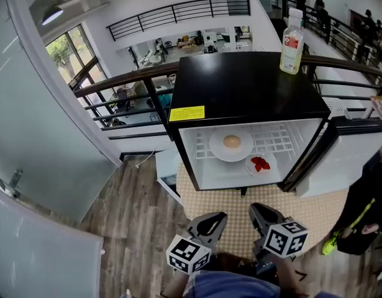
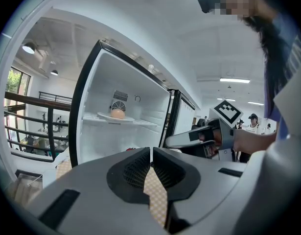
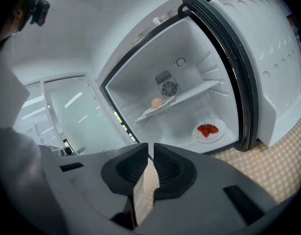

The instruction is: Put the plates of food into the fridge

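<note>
Fridge point(image 1: 253, 85): shelf plate point(image 1: 217, 146), lower plate point(image 1: 269, 170), well beyond closed, empty left claw point(image 1: 219, 218) and right claw point(image 1: 255, 210).

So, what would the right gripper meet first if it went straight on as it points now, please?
Probably the open fridge, at or just under its wire shelf; the plate of strawberries sits right of that line. Depth is unclear.

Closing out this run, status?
Left tongs, right tongs shut, empty. Egg plate on shelf, strawberry plate on fridge floor. Door open, path clear.
</note>
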### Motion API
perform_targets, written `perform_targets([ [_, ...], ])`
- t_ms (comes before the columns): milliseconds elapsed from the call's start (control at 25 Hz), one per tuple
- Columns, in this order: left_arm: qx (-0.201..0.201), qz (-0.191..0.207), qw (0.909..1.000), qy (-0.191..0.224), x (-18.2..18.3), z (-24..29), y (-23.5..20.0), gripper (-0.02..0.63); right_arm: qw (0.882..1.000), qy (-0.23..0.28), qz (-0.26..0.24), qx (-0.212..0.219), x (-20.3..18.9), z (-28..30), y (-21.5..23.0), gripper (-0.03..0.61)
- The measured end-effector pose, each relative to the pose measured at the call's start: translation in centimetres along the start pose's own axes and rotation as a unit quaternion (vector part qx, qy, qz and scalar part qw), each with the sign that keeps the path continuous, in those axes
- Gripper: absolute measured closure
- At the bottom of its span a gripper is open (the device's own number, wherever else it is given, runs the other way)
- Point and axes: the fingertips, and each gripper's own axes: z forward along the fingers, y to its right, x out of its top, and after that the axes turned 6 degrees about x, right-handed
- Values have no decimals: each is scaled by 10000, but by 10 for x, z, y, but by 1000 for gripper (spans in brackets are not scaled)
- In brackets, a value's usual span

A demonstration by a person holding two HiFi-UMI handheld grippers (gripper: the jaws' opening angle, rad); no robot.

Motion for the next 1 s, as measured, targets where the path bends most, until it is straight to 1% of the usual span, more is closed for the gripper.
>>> perform_targets([
  [200, 137, -4, 9999, 11, -1, 8, 23, 597, 9995, -246, -9, 214, -17, -23, 4, 534],
  [360, 377, -65, 9993, 29, -7, 6, 38, 597, 9984, -437, -17, 362, -33, -41, 7, 537],
  [600, 694, -189, 9973, -156, -30, -8, 64, 597, 9955, -683, -56, 655, -54, -62, 6, 538],
  [840, 852, -198, 9956, -348, -45, -21, 82, 597, 9929, -835, -48, 846, -73, -70, 6, 541],
  [1000, 909, -195, 9949, -399, -50, -31, 88, 597, 9914, -927, 99, 922, -88, -75, 3, 541],
])
